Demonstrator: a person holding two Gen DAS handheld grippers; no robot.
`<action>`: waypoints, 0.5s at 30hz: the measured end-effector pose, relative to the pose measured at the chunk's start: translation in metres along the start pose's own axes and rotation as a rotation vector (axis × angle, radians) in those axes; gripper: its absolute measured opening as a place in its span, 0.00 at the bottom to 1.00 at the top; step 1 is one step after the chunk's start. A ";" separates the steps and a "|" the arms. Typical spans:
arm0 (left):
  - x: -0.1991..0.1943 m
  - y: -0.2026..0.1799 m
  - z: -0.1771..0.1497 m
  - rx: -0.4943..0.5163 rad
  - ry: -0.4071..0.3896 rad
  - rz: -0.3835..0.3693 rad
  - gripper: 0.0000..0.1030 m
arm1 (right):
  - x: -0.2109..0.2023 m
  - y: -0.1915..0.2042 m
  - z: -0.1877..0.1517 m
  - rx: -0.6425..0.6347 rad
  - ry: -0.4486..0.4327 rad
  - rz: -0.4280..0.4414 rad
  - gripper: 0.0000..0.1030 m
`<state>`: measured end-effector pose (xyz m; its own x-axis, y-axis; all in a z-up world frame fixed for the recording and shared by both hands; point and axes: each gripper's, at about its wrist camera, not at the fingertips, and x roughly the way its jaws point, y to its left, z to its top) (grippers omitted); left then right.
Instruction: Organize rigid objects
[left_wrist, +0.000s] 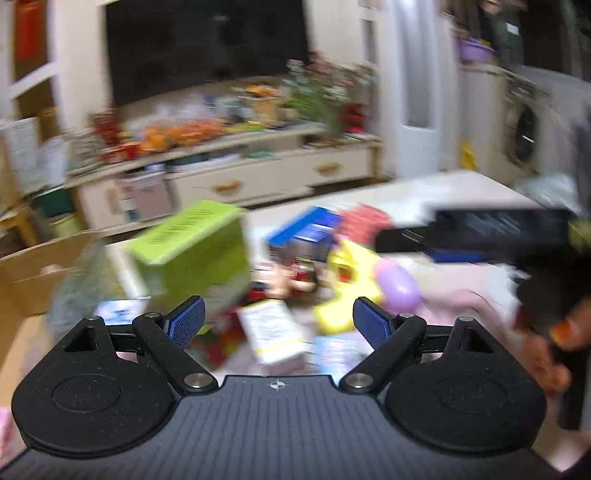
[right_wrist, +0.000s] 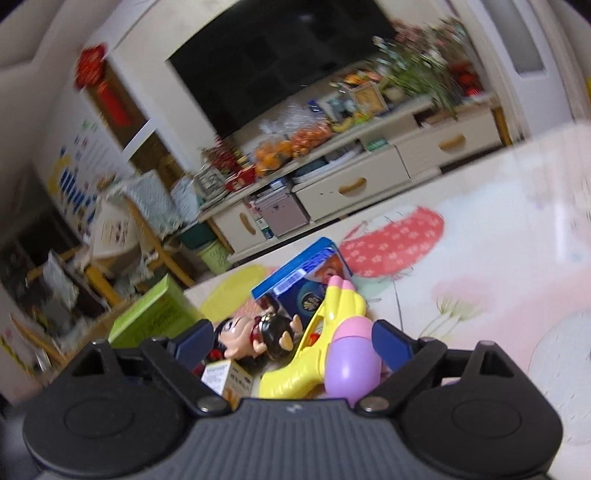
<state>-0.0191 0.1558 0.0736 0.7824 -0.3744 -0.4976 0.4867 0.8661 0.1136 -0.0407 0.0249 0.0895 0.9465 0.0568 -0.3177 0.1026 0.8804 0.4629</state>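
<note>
On a table spread with a smooth floral-print cloth (right_wrist: 461, 266), a heap of hard toys and cartons lies jumbled: a glossy yellow plastic water pistol (right_wrist: 317, 332) with a rounded purple tank, a big-headed cartoon figurine (right_wrist: 240, 338) on its back, a flat blue box (right_wrist: 299, 275), a boxy lime-green carton (left_wrist: 192, 247) bearing a barcode, and a small white packet (left_wrist: 271, 330). At the left edge an open brown cardboard box (left_wrist: 33, 273) stands; its contents cannot be made out. The left gripper (left_wrist: 279, 321) hangs above the pile, jaws spread, nothing between them. The right gripper (right_wrist: 291, 341) has its jaws wide apart on either side of the pistol, its pads clear of it.
</note>
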 end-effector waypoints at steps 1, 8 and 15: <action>0.001 0.005 0.001 -0.029 -0.001 0.046 1.00 | -0.002 0.001 -0.001 -0.026 -0.001 0.004 0.91; 0.022 0.025 0.014 -0.083 -0.016 0.137 1.00 | -0.002 0.015 -0.012 -0.181 0.025 0.030 0.94; 0.044 0.044 0.023 -0.025 -0.019 0.094 1.00 | 0.010 0.030 -0.026 -0.361 0.094 0.063 0.95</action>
<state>0.0463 0.1699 0.0766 0.8316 -0.2974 -0.4690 0.4013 0.9056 0.1374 -0.0361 0.0642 0.0786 0.9135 0.1446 -0.3802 -0.0855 0.9821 0.1679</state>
